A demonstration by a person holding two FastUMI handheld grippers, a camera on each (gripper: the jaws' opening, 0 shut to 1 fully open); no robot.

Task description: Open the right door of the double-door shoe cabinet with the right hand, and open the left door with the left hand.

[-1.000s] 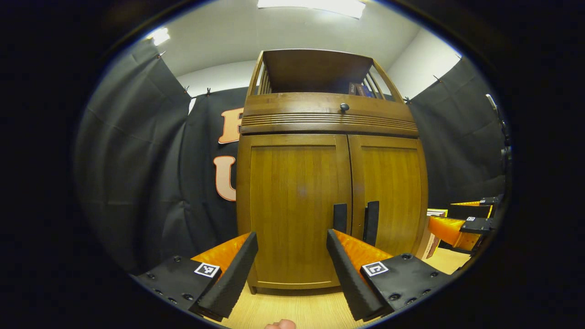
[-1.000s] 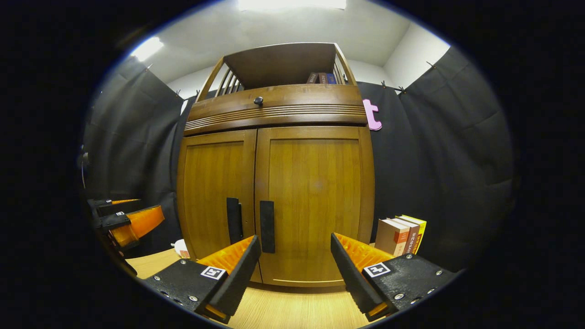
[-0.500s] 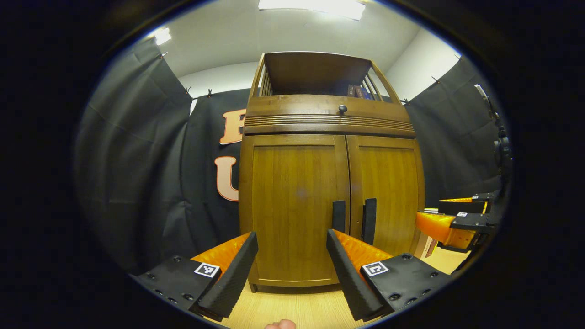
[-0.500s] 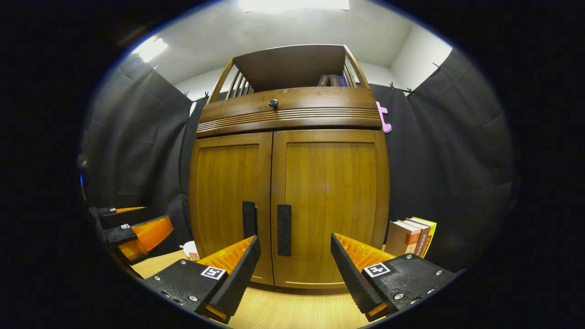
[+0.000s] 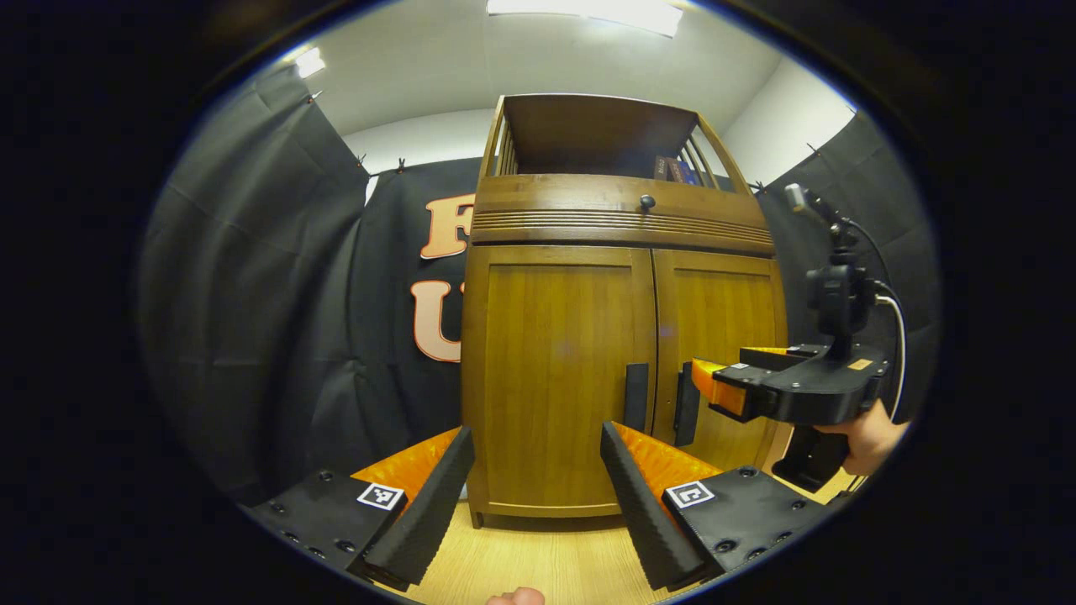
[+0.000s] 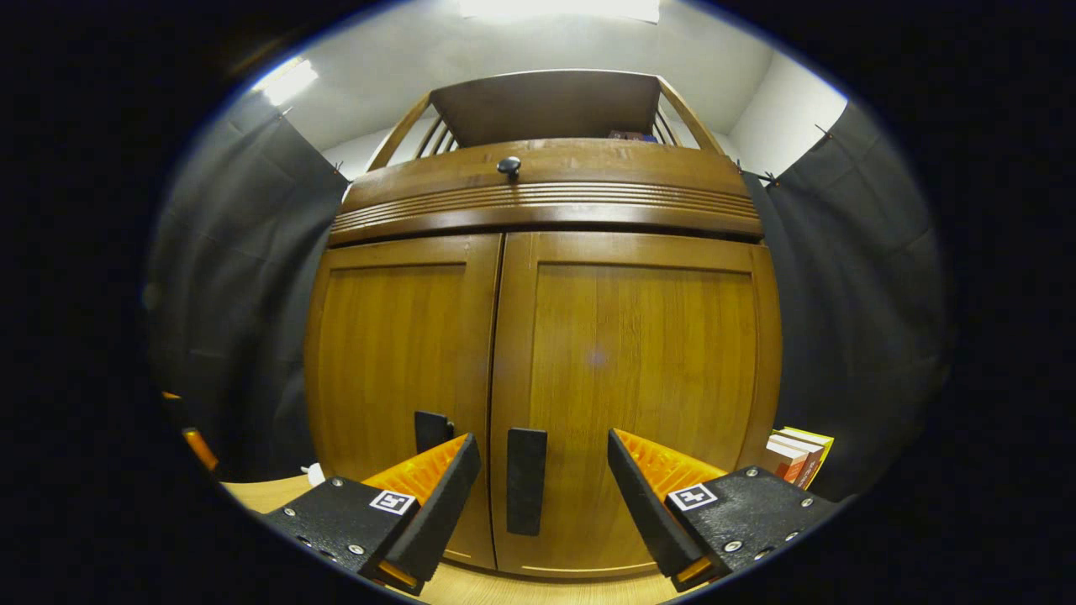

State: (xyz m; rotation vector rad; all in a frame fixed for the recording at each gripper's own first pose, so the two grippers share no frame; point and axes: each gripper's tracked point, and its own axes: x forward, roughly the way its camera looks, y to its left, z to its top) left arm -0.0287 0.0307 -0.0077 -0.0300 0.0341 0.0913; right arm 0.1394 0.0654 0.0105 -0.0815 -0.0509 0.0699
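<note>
Right gripper (image 6: 538,470), jaws spread, faces my right door's upright handle (image 6: 526,481), nearer than my left gripper (image 5: 538,475), also spread.

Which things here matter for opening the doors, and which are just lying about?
For the job: right door, its handle, left door, its handle, right claw, left claw.

Lying about: books beside the cabinet, drawer knob.

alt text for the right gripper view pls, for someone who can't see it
The right gripper, jaws open, faces the closed wooden shoe cabinet up close, its fingers either side of the right door's handle. The left door's handle sits just beyond, and books stand at the cabinet's right.
</note>
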